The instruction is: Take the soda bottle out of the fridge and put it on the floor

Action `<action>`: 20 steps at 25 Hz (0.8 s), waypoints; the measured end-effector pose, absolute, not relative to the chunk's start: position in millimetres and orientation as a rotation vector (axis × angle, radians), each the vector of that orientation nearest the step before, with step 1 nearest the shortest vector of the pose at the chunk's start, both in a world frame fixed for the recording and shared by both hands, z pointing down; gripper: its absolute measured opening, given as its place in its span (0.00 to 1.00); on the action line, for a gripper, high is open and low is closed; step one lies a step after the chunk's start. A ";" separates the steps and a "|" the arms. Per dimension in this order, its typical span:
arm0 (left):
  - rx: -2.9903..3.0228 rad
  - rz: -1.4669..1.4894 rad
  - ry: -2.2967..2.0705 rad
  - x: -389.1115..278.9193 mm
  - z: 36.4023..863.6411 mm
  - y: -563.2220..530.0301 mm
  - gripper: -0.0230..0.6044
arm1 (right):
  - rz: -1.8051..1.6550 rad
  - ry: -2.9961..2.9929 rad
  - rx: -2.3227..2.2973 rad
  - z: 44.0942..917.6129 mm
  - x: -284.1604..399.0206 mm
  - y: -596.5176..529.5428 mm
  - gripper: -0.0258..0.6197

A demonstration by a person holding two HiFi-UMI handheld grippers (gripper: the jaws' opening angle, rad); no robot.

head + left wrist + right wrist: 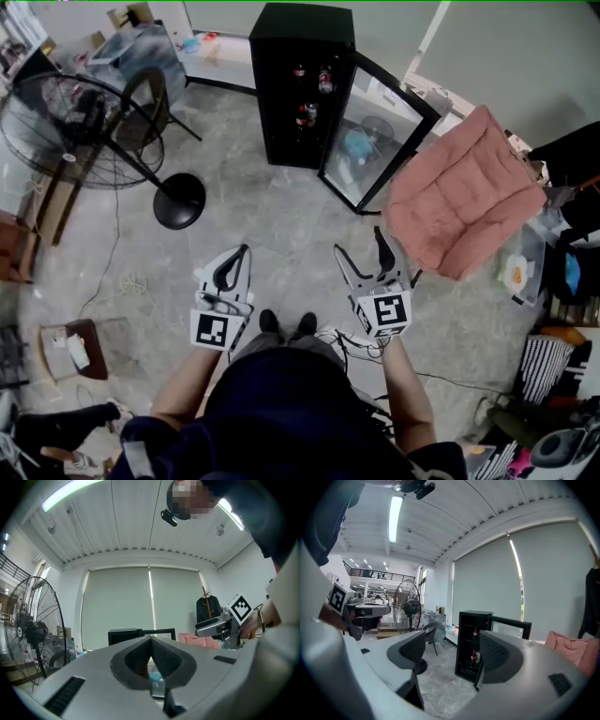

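A black mini fridge stands on the floor ahead, its glass door swung open to the right. Bottles and cans show on its shelves: one dark bottle up high, more lower down. In the right gripper view the fridge sits between the jaws, far off, with red-labelled bottles inside. My right gripper is open and empty. My left gripper has its pads together with nothing between them. Both are held at waist height, well short of the fridge.
A large standing fan with a round base is at the left, with a black chair behind it. A pink cushioned seat stands right of the fridge door. Boxes and clutter line both sides, and cables lie near my feet.
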State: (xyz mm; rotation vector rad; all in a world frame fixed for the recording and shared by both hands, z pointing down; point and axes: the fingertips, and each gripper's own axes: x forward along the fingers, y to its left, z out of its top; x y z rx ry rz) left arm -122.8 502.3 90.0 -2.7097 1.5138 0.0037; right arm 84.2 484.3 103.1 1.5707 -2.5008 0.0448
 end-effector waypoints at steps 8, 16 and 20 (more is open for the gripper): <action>-2.768 -0.011 1.426 -159.9 97.1 491.0 0.07 | 0.023 -2.474 1.631 98.9 50.2 448.3 0.59; -2.787 -0.030 1.397 -170.9 105.7 456.1 0.07 | 0.040 -2.477 1.636 104.7 33.6 384.6 0.59; -2.783 -0.030 1.436 -162.9 112.6 421.5 0.07 | 0.039 -2.501 1.612 111.1 37.2 335.1 0.59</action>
